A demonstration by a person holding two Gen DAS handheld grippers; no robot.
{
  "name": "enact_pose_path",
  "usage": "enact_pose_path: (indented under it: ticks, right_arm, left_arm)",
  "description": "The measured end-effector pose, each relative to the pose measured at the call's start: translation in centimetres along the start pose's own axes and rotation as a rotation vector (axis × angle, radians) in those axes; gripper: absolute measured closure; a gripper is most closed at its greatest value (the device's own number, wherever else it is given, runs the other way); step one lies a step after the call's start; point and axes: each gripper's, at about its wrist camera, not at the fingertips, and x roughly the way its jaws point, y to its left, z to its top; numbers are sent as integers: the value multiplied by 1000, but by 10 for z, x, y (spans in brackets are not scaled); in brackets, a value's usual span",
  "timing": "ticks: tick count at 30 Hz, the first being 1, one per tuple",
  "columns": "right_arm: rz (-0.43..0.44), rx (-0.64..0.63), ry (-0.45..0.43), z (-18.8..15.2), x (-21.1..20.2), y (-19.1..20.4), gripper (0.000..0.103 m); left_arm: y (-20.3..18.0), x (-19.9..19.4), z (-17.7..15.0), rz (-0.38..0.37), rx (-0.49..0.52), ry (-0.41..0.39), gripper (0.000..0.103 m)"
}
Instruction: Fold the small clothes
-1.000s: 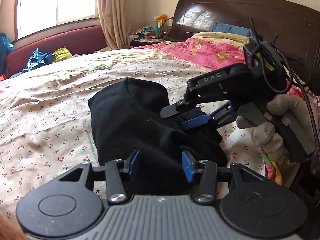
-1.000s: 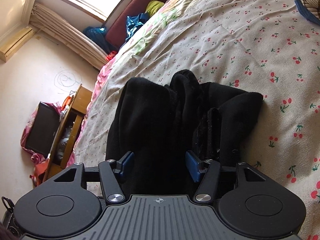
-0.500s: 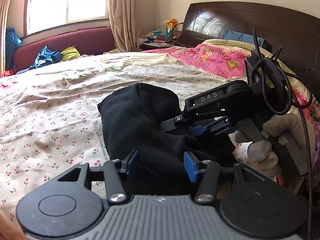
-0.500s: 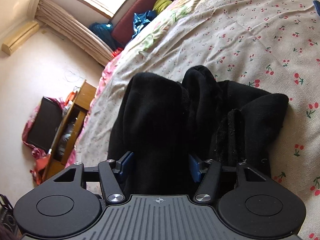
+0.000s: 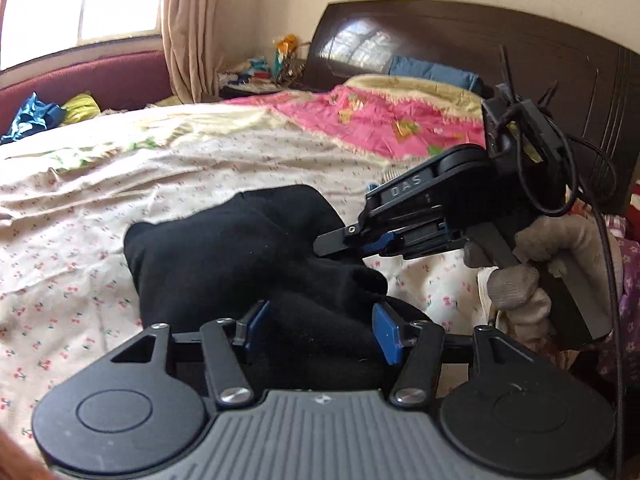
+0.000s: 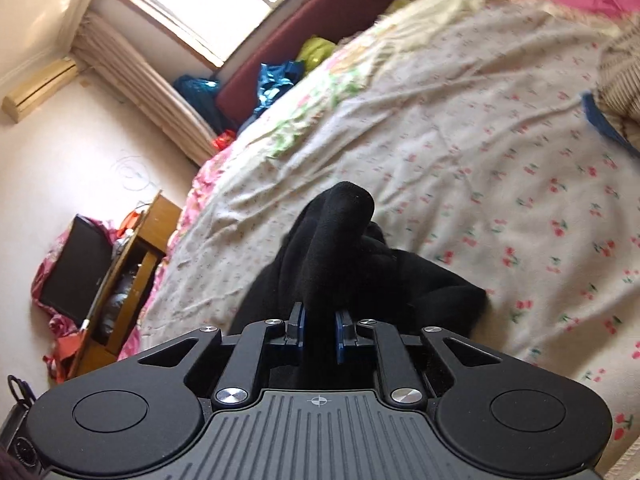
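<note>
A small black garment (image 5: 240, 256) lies bunched on the cherry-print bedsheet (image 5: 80, 216). My left gripper (image 5: 320, 330) is open, its blue pads wide apart with black cloth lying between them. In the left wrist view my right gripper (image 5: 348, 242) reaches in from the right, held by a gloved hand, its fingers closed on the garment's right side. In the right wrist view my right gripper (image 6: 319, 330) is shut on a raised fold of the black garment (image 6: 336, 240), which stands up between the pads.
A dark wooden headboard (image 5: 460, 52) and a pink blanket (image 5: 380, 116) lie at the far end of the bed. A maroon bench (image 5: 88, 80) with clothes sits under the window. A wooden side table (image 6: 132, 264) stands beside the bed.
My right gripper has closed on a fold of the black garment and lifted it. The left gripper stays open over the cloth and has shifted slightly.
</note>
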Motion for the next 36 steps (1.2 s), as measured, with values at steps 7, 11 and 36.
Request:
enact_pose_path:
  ticks: [7,11,36]
  right_arm:
    - [-2,6,25,-13,5,-16,86]
    - [-20,-7,-13,-13,-16,-11,83]
    - [-107,-263,-96,-41,-13,73,81]
  left_arm:
    - [-17,11,-7,29,96,58,36]
    - [-14,-4,-5,24,72,49,36]
    - [5,-8,-8,179,-64,55,33]
